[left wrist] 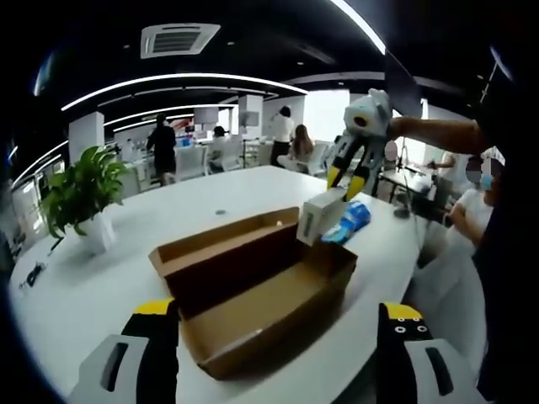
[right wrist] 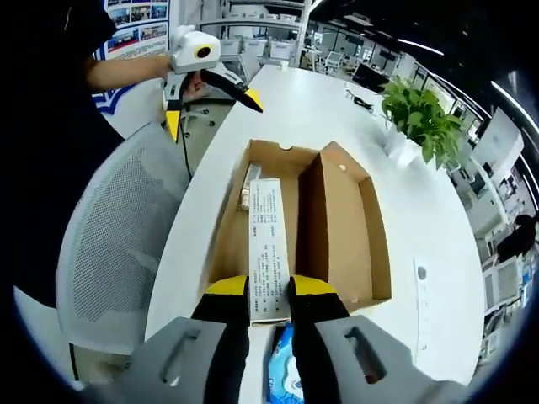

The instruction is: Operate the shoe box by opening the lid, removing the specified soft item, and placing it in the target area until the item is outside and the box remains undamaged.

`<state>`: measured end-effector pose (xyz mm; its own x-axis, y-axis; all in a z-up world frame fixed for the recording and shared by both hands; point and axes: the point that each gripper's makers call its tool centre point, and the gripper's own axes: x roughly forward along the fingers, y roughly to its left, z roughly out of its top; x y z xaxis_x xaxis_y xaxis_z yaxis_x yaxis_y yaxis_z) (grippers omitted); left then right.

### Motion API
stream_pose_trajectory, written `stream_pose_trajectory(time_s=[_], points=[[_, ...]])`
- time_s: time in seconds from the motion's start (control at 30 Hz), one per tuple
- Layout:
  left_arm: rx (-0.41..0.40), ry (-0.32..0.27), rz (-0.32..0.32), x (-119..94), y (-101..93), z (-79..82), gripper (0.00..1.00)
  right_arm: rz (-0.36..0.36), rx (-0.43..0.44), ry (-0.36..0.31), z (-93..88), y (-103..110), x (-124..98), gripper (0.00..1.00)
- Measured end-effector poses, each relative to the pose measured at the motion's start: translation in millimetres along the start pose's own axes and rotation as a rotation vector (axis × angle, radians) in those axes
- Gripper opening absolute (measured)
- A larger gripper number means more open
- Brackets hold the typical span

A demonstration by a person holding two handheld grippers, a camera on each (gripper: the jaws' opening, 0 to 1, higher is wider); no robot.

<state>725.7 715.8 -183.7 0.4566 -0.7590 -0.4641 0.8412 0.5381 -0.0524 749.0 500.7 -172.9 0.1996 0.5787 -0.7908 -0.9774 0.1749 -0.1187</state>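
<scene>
The box sits open on the white tabletop, lid folded back, interior showing. The right tongs are pinching a white pack with printed text between the yellow-tipped jaws; in the left gripper view the same pack hangs at the box's 2 o'clock corner, held just above its rim under the right tongs. A blue-and-white packet lies on the tabletop just beyond that corner, and shows at 6 o'clock in the right gripper view beneath the jaws.

The left tongs are spread and empty, hovering near the box's near edge without touching it.

The step in hand looks like carrying the pack out to the drop area. To do it well, lift straight up until the pack clears the cardboard wall, then travel sideways, so nothing drags on the rim. Keep the pinch moderate: the pack looks soft and could slip or crumple. The left tongs could steady the box if it shifts. Set it down beside the blue packet, probably the target area.

A potted plant stands well apart at 9 o'clock.
</scene>
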Motion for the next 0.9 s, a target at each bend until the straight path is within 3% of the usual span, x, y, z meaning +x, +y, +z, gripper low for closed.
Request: stream_pose_trajectory(time_s=[0.53, 0.9], points=[[-0.001, 0.012, -0.009, 3.4, -4.0, -1.8, 0.99, -0.049, 0.024, 0.02, -32.1, -18.7, -48.6, 0.15], [-0.018, 0.003, 0.013, 4.2, -0.6, 6.4, 1.0, -0.101, 0.047, 0.066, -73.4, -50.8, -79.5, 0.15]])
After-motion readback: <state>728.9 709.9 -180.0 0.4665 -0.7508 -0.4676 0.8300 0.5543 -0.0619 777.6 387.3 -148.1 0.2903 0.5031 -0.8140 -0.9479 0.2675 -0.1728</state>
